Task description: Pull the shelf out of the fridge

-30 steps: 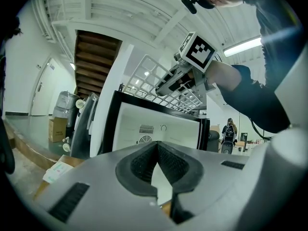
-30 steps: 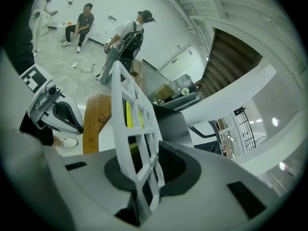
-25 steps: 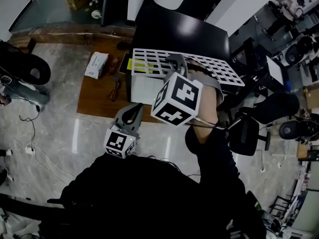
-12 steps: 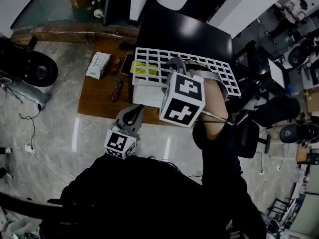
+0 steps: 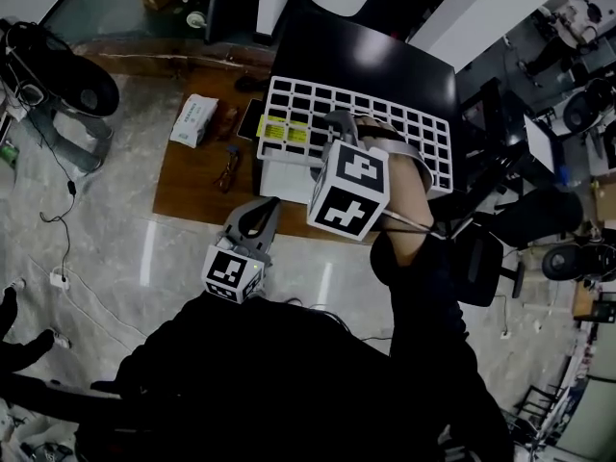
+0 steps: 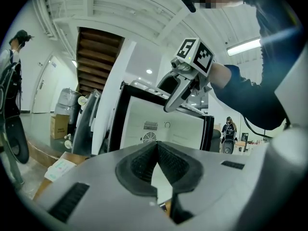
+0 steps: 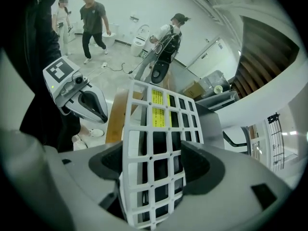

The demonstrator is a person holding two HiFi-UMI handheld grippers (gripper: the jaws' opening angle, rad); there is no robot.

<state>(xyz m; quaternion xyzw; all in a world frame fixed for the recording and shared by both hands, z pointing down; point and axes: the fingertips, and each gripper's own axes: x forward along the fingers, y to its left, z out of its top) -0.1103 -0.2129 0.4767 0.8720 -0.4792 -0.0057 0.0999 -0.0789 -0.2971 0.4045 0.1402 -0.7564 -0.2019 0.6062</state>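
Since earlier frame, shelf (image 5: 414, 138) and my right claw (image 5: 342, 123) sank onto fridge (image 5: 385, 61) top. Jaws had just been opening and stood wide, shelf loose between pads. Left claw (image 5: 258, 215) stayed shut, empty. Judged: draw right claw straight back, avoid snagging grid, confirm shelf lay flat.

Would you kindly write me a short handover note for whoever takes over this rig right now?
Left tool: shut, empty, pointing at the open fridge.
Right tool: its jaws have just been opening; the shelf stands between them, not gripped.
Done: the shelf is out and lies on top of the fridge.
Left: probably only to draw the right tool clear of the shelf.
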